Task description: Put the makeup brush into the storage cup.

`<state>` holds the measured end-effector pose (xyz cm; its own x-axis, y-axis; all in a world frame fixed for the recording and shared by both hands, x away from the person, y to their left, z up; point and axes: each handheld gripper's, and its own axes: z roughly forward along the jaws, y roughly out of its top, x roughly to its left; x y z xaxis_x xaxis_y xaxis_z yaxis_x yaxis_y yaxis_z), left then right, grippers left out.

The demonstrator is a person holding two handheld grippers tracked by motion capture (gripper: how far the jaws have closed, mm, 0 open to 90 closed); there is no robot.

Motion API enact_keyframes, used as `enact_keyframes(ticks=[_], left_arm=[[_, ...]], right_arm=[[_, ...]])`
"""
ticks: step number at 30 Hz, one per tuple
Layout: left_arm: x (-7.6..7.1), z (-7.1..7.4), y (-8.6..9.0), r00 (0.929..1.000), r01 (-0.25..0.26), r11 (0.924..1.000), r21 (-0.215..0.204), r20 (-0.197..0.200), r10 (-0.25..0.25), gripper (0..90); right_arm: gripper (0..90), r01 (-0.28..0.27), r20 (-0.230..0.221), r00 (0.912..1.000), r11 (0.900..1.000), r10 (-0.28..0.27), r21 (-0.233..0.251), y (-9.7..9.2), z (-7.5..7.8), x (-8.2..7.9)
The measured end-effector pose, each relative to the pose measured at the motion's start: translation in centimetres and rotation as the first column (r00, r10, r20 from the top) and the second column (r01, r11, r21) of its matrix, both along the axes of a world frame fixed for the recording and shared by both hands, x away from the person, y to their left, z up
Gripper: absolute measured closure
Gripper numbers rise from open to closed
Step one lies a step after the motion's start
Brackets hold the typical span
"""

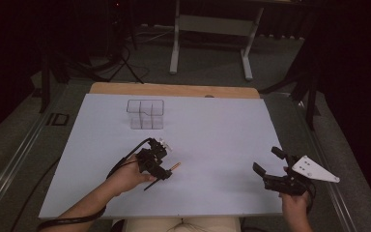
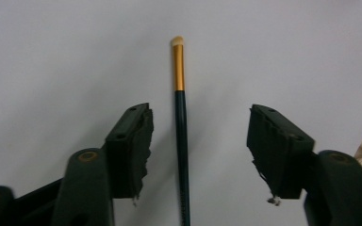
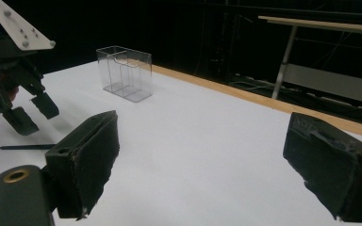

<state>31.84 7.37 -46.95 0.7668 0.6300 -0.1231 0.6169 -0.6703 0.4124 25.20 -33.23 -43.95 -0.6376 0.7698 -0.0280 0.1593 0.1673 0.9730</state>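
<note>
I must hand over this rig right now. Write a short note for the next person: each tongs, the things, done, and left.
Left tongs: open, low over the makeup brush, pads on either side, not touching it.
Right tongs: open, holding nothing, near the table's right edge.
Brush: flat on the white table.
Clear organizer: upright at the far side, looks empty.
Done: left tongs lined up.
Left: probably grip and lift the brush, perhaps into the organizer.

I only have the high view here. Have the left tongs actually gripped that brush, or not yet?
Observer: Not yet. In the left gripper view the brush lies between the left tongs, and neither pad touches it.
Operator: Which end are they over?
Observer: The dark handle; the gold ferrule and pale tip lie beyond the pads.
Operator: Anything in the right tongs?
Observer: Nothing; the right gripper view shows the right tongs open over bare table.
</note>
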Motion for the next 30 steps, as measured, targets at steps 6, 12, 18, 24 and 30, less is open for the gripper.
enact_keyframes(ticks=[6, 12, 18, 24, 30], left_arm=[[0.5, -0.8, -0.6, 0.9999, 0.006, 0.9994, 0.033, -0.016, -0.006, 53.3], [1.1, -1.4, -1.3, 0.9994, 0.012, 0.9977, 0.066, -0.033, -0.010, 59.0], [1.7, -2.1, -1.6, 0.9983, 0.025, 0.9938, 0.108, -0.056, -0.019, 64.1], [2.1, -2.7, -1.7, 0.9964, 0.036, 0.9898, 0.137, -0.081, -0.025, 68.7], [2.2, -3.2, -1.9, 0.9921, 0.053, 0.9871, 0.151, -0.120, -0.035, 73.2]], right_arm=[[11.1, -0.001, -0.003, 1.0000, 1.0000, 0.001, -0.001, 0.0, 0.0, 0.0], [11.1, -0.003, -0.005, 1.0000, 1.0000, 0.003, -0.002, 0.0, 0.0, 0.0], [11.2, -0.004, -0.004, 1.0000, 1.0000, 0.004, -0.003, 0.0, 0.0, 0.0], [11.1, -0.002, -0.005, 1.0000, 1.0000, 0.002, -0.003, -0.1, -0.1, 0.1], [11.2, -0.003, -0.005, 1.0000, 1.0000, 0.003, -0.005, 0.0, -0.1, 0.1]])
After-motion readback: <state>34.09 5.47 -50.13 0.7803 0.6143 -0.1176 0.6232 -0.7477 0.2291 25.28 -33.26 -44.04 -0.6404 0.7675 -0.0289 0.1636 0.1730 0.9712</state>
